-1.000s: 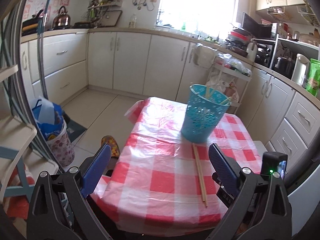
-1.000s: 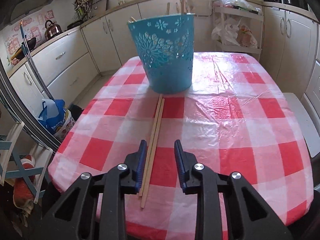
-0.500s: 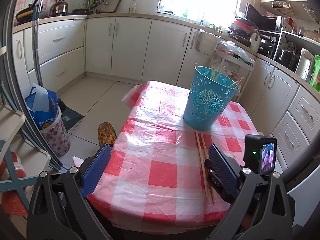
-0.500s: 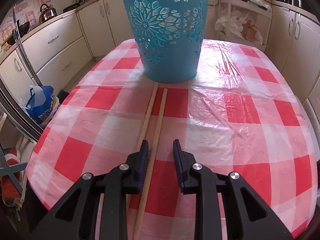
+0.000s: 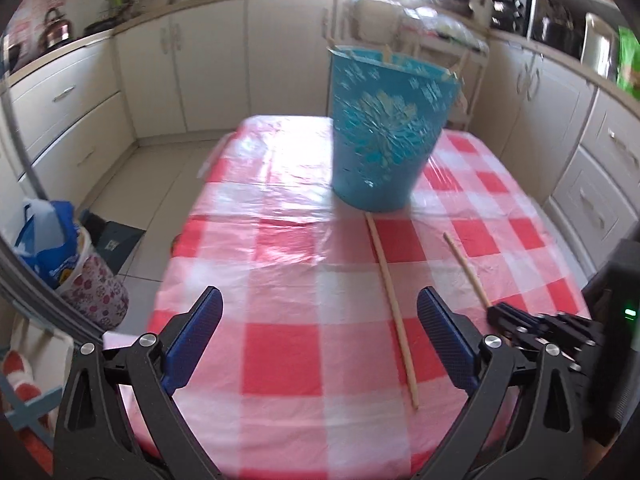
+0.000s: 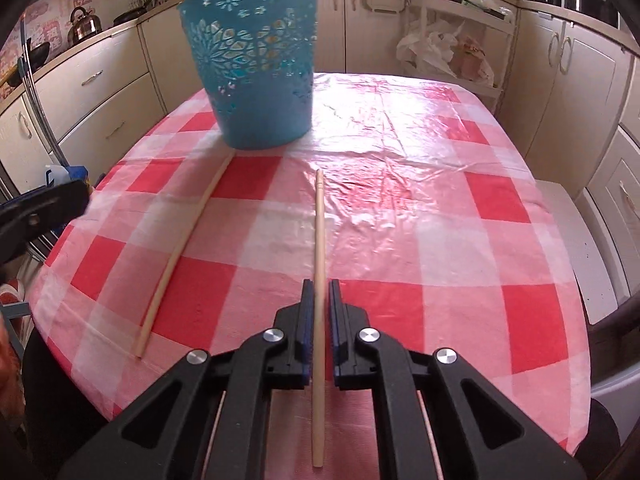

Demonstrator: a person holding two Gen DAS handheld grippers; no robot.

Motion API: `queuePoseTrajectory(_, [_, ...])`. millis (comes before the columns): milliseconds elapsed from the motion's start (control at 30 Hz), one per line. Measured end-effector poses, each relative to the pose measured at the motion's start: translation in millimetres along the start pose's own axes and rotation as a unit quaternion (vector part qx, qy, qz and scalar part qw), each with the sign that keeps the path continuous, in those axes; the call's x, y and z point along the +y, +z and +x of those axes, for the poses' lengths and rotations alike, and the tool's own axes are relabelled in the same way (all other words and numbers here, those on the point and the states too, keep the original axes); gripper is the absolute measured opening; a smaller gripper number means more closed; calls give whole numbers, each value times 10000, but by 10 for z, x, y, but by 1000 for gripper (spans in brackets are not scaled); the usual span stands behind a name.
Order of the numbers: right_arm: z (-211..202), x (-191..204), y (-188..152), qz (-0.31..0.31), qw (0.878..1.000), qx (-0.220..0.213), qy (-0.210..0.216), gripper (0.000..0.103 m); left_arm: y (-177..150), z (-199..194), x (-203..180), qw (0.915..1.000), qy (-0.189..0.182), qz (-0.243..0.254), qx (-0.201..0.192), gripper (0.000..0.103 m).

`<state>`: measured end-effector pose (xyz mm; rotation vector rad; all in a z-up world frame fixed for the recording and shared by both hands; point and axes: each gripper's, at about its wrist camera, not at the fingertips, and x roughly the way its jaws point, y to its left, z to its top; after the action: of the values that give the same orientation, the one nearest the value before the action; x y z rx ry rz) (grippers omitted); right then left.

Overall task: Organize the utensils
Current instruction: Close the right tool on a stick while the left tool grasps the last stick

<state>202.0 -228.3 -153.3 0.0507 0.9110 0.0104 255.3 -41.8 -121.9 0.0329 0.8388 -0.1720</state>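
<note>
A blue cut-out basket (image 5: 384, 132) (image 6: 256, 68) holding several sticks stands at the far side of the red-checked table (image 5: 280, 240) (image 6: 440, 220). One wooden chopstick (image 5: 394, 308) (image 6: 188, 240) lies flat in front of it. My right gripper (image 6: 319, 286) (image 5: 496, 312) is closing its jaws on a second chopstick (image 6: 319, 220) (image 5: 466, 268), pads pressed against it, the tip pointing toward the basket. My left gripper (image 5: 320, 332) hangs open over the near table edge, holding nothing, with the lying chopstick just inside its right finger (image 5: 444, 332).
Cream kitchen cabinets (image 5: 120, 92) ring the room. Bags and a floral bin (image 5: 80, 264) sit on the floor left of the table. A white rack with plastic bags (image 6: 448, 52) stands behind the table, and a white stool (image 6: 576, 248) is at its right side.
My right gripper has shut on one chopstick and pulled it apart from the other. My left gripper has come lower and nearer to the table and basket.
</note>
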Motion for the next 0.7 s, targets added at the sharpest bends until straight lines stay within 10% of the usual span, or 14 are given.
queuePoseTrajectory(333, [63, -174, 120, 134, 9996, -30, 228, 11, 263, 745, -533, 9971, 249, 619, 366, 76])
queuePoseTrajectory(400, [122, -136, 181, 87, 9997, -18, 225, 11, 295, 828, -541, 9967, 256, 622, 457, 64])
queuePoseTrajectory(500, [194, -68, 237, -100, 9999, -14, 59, 11, 259, 942, -505, 9959, 15, 542, 718, 12])
queuePoseTrajectory(700, [193, -27, 241, -44, 9998, 47, 193, 6, 77, 823, -340, 9969, -284, 276, 678, 5])
